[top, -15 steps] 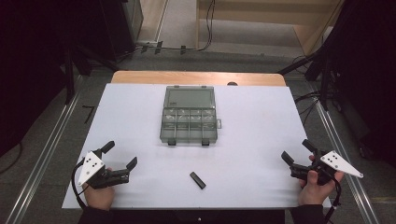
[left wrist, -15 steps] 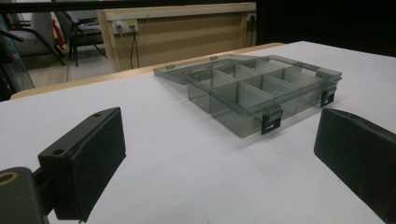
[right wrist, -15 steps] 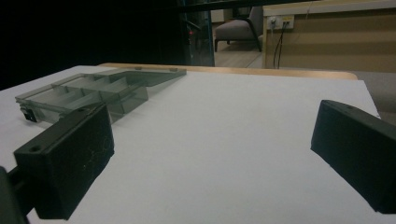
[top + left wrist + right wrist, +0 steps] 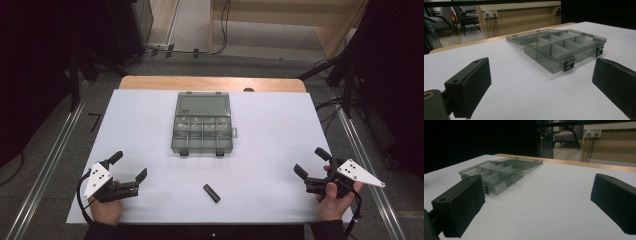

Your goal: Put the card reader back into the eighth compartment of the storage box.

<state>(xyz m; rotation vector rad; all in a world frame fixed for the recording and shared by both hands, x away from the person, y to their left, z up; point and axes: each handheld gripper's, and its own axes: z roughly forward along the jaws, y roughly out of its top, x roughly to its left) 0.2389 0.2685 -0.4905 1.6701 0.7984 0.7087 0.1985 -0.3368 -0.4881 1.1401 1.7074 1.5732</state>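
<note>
A clear grey compartment box (image 4: 203, 124) lies open in the middle of the white table (image 4: 270, 130), lid flat toward the far side, its compartments looking empty. A small black bar (image 4: 211, 193) rests near the front edge. My left gripper (image 4: 129, 166) is held low at the front left, open, nothing between its jaws; in the left gripper view the box (image 4: 560, 48) lies ahead. My right gripper (image 4: 312, 162) is held at the front right, open and empty; in the right gripper view the box (image 4: 495, 173) is ahead to the left.
A wooden strip (image 4: 210, 83) runs along the table's far edge. Metal rails (image 4: 45, 165) flank the table on both sides. Cables and dark stands (image 4: 345, 75) sit on the floor beyond. White tabletop stretches between the grippers and the box.
</note>
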